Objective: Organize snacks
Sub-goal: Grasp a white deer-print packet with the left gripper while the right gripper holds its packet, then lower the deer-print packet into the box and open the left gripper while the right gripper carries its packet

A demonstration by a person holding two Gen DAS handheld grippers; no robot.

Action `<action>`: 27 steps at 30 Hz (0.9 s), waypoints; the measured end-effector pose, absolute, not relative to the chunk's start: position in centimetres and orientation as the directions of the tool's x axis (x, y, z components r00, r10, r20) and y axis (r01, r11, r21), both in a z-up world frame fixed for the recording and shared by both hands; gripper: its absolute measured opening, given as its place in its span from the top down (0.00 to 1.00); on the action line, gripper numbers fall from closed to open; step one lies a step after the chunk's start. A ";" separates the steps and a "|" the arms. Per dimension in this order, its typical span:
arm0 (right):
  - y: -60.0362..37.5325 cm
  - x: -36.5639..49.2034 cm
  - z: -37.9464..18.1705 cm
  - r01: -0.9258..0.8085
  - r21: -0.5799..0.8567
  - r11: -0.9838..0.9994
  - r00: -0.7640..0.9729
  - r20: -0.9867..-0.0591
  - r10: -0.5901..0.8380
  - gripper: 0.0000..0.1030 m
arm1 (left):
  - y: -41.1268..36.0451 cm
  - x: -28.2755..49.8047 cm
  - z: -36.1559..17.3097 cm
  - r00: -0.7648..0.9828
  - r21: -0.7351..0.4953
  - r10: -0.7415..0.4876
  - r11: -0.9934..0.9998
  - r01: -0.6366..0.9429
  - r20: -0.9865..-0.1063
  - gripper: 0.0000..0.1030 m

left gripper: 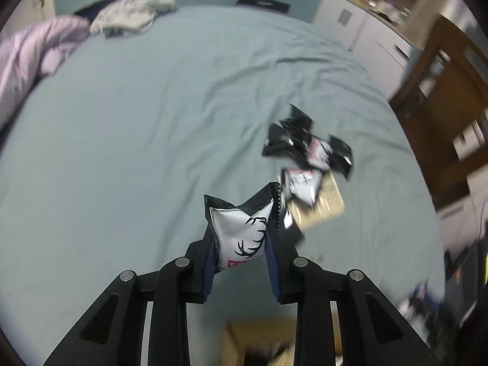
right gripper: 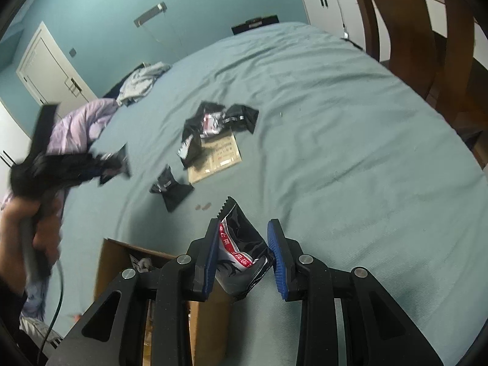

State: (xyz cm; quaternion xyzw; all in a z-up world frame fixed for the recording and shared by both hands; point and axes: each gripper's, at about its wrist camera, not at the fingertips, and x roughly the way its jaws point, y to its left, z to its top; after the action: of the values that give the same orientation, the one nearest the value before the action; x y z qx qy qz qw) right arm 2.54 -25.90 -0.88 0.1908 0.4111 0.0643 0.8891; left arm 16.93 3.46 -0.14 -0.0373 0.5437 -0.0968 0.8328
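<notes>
Left gripper (left gripper: 241, 244) pinching white packet (left gripper: 241, 231)

No word or number is reading clearly anywhere. The white snack packet (left gripper: 241, 238) is showing a black antler emblem, the black packet (right gripper: 244, 253) is carrying a red band of illegible white characters, and the flat brown card (right gripper: 218, 157) is bearing blurred print.

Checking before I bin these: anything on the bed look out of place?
Two small coin-like discs lie loose on the sheet near the scattered snack packets. A flat brown card sits half under them. Nothing looks spilled or torn.
</notes>
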 end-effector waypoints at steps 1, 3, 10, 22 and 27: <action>-25.9 2.1 -0.6 0.040 0.391 0.919 0.666 -0.696 0.268 0.72 | 3.4 15.5 0.7 0.406 -0.145 -0.192 0.979 0.143 -0.893 0.73; -25.9 1.2 0.1 0.029 0.395 0.918 0.688 -0.674 0.268 0.72 | 3.2 13.3 1.9 0.427 -0.116 -0.187 0.976 0.186 -0.885 0.73; -25.7 -3.9 2.5 -0.046 0.411 0.910 0.731 -0.608 0.312 0.72 | 1.8 3.8 3.8 0.447 -0.054 -0.216 0.936 0.347 -0.868 0.72; -23.9 -5.8 1.9 -0.135 0.394 0.909 0.666 -0.643 0.378 0.72 | -0.6 0.8 -0.6 0.294 -0.200 -0.340 0.886 0.418 -0.893 0.72; -22.8 -3.9 1.3 -0.118 0.382 0.916 0.632 -0.683 0.366 0.71 | -2.1 0.1 -1.9 0.269 -0.146 -0.298 0.871 0.470 -0.916 0.71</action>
State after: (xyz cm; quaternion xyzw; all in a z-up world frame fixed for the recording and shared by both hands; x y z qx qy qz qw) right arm -3.93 -22.75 1.31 0.1527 0.4067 0.1360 0.8904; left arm 0.11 -2.13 -1.92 0.0774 0.5537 -0.2423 0.7929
